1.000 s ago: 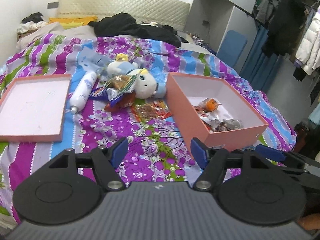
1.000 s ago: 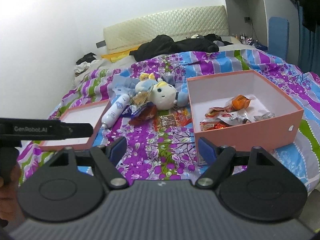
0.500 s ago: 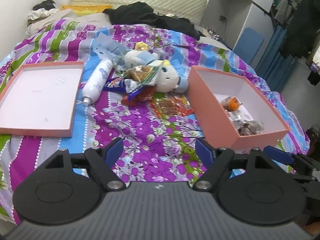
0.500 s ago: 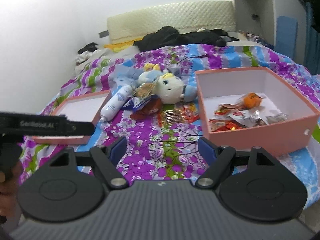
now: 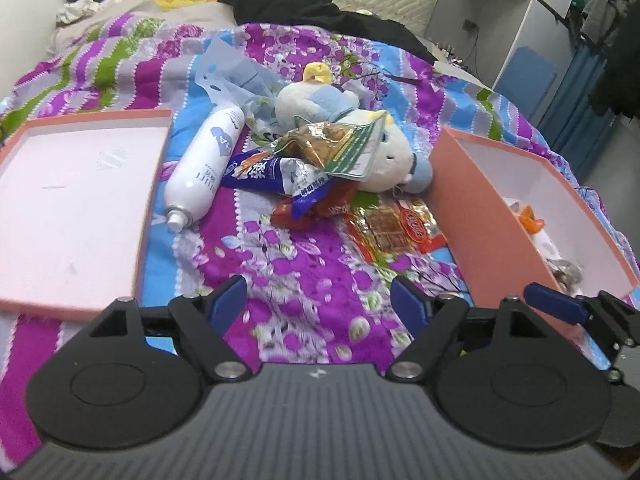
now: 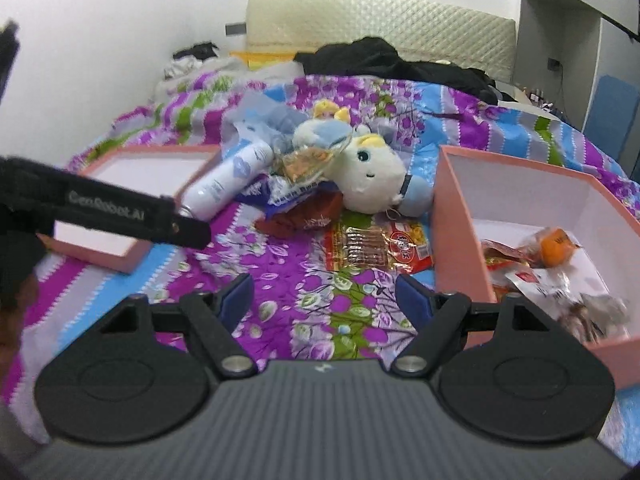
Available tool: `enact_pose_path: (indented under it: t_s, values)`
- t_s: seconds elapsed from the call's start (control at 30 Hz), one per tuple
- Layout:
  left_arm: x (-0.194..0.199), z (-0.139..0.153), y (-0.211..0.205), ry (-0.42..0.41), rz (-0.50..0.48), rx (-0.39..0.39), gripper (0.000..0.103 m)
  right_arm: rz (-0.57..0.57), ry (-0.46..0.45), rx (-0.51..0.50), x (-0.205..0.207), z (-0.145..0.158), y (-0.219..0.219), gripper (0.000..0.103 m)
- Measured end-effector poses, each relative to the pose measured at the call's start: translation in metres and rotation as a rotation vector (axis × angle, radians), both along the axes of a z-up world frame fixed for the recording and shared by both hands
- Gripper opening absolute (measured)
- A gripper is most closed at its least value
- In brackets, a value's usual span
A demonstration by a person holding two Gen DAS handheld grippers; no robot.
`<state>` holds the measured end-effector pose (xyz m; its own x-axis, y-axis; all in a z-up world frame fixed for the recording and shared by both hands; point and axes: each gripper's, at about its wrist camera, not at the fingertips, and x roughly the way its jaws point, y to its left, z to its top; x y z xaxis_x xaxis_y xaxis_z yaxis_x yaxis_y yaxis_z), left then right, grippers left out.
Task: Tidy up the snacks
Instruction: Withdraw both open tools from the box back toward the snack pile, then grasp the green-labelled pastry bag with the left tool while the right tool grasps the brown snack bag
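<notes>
A pile of snack packets lies on the purple flowered bedspread: a blue and white packet (image 5: 276, 172) (image 6: 288, 194), a clear brown and green packet (image 5: 336, 144), a dark red packet (image 6: 308, 218) and a flat red and clear packet (image 5: 392, 224) (image 6: 376, 246). A pink box (image 5: 460, 204) (image 6: 452, 232) at the right holds several snacks, one an orange packet (image 6: 558, 246). My left gripper (image 5: 318, 308) is open and empty, above the bedspread short of the pile. My right gripper (image 6: 326, 298) is open and empty, just left of the box.
The pink box lid (image 5: 72, 208) (image 6: 120, 256) lies open side up at the left. A white bottle (image 5: 204, 164) (image 6: 228, 184) and a plush toy (image 5: 384, 156) (image 6: 368, 176) lie by the snacks. Dark clothes (image 5: 320, 8) lie near the headboard.
Both grippers have moved forward and down toward the snack pile, which now looks larger and closer. Both stay open and empty.
</notes>
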<state>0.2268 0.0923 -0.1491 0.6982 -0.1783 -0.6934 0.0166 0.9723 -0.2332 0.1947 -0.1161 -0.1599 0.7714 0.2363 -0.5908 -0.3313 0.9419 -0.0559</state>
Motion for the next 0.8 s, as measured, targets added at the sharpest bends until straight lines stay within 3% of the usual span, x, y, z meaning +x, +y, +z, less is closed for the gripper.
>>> enact_pose_path:
  t_s: [0.17, 0.37, 0.57, 0.7, 0.8]
  values:
    - [0.047, -0.016, 0.008, -0.009, -0.01, -0.036, 0.082, -0.015, 0.0, -0.05, 0.044, -0.027, 0.012, 0.078]
    - [0.109, -0.018, 0.022, -0.052, -0.007, -0.168, 0.082, -0.024, 0.005, -0.097, 0.091, -0.06, 0.026, 0.078]
    - [0.176, -0.014, 0.02, -0.096, -0.045, -0.07, 0.082, -0.047, -0.011, -0.093, 0.129, -0.082, 0.029, 0.079]
    - [0.215, -0.022, 0.015, -0.082, -0.091, -0.031, 0.082, -0.079, 0.025, -0.088, 0.15, -0.092, 0.028, 0.08]
    - [0.237, -0.035, 0.009, -0.053, -0.12, 0.003, 0.082, -0.111, 0.074, -0.089, 0.164, -0.104, 0.027, 0.09]
